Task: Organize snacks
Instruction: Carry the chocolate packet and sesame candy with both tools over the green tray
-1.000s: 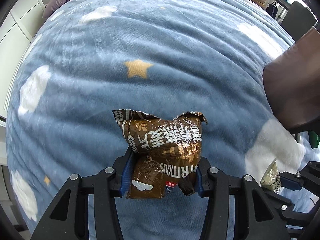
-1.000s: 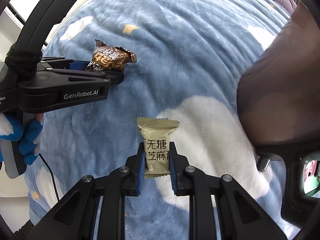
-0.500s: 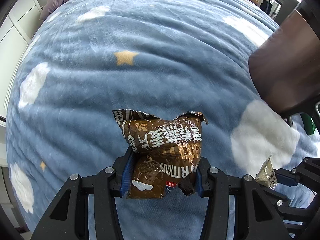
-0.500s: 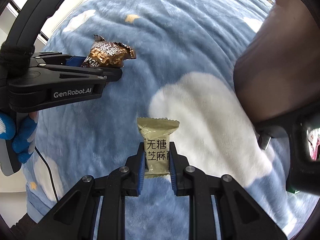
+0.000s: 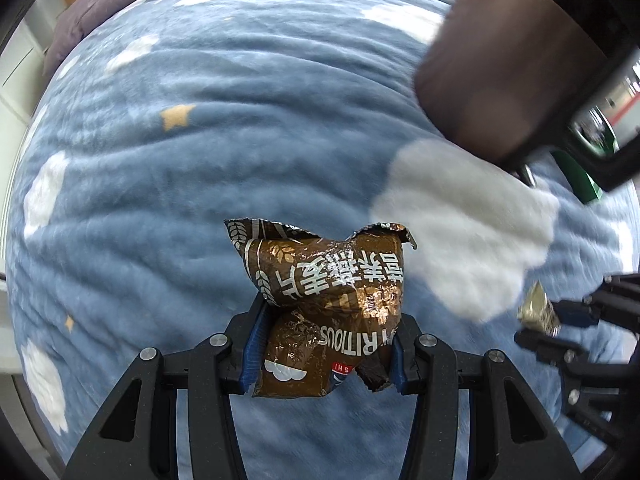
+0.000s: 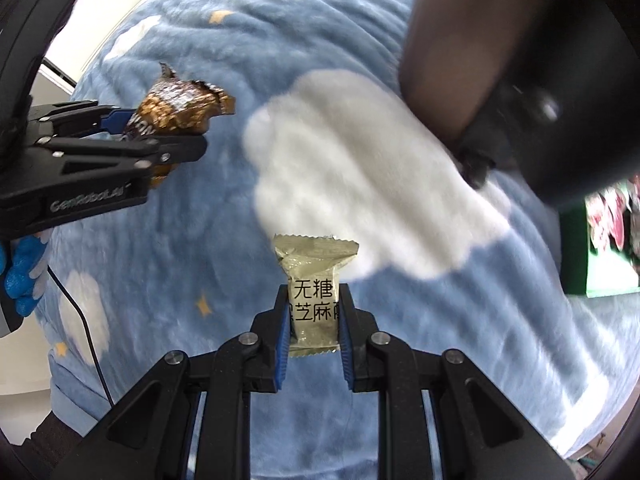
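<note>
Fleecy blue blanket (image 5: pixel 240 128) with white clouds and gold stars lies under everything. Above it, left tool (image 5: pixel 325 354) clamps a crinkled glossy brown snack pack (image 5: pixel 328 292), puffy, bulging past the pads. Right tool (image 6: pixel 314 326) pinches a small flat olive sachet (image 6: pixel 314 280), matte, serrated top edge.

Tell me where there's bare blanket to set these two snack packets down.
Bare blanket spreads from the yellow star to the white cloud patch. It is crowded at the right, where the dark brown bin and a green box sit.
</note>
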`<state>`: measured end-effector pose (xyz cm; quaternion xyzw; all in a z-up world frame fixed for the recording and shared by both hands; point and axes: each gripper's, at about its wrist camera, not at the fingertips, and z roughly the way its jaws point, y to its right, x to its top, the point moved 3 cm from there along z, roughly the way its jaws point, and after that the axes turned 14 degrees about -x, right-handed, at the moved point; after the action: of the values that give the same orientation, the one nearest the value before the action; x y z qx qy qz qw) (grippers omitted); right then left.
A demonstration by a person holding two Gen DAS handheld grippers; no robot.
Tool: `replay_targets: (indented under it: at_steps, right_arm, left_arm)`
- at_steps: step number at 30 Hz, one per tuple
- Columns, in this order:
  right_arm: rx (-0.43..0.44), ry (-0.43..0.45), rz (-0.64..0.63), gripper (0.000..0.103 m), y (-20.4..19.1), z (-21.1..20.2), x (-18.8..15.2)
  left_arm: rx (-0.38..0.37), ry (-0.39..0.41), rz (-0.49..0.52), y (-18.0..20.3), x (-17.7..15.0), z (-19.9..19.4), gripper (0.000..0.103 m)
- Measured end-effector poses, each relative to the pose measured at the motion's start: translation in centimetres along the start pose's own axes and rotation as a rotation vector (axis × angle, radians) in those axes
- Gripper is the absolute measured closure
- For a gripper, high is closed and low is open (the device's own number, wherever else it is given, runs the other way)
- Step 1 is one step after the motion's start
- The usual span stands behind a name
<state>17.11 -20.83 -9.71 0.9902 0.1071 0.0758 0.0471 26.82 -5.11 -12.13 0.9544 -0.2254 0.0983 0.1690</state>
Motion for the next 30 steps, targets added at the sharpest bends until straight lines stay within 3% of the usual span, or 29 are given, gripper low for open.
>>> replay_targets:
  at_steps: [8, 17, 24, 30]
  right_arm:
    - [-0.031, -0.042, 0.105, 0.093, 4.8, -0.6, -4.2]
    - [-0.108, -0.044, 0.276, 0.093, 12.9, -1.3, -7.2]
    - [-0.188, 0.000, 0.377, 0.093, 20.1, -2.4, -8.2]
    - [-0.249, 0.077, 0.425, 0.093, 26.1, -3.7, -7.1]
  left_arm:
    - [-0.088, -0.074, 0.198, 5.9, -2.3, 1.0, 0.059]
    - [-0.198, -0.107, 0.375, 15.7, -2.4, 2.4, 0.059]
    - [-0.263, -0.086, 0.448, 23.5, -1.0, 2.3, 0.059]
    - [-0.306, -0.033, 0.457, 28.5, 2.5, 2.5, 0.059]
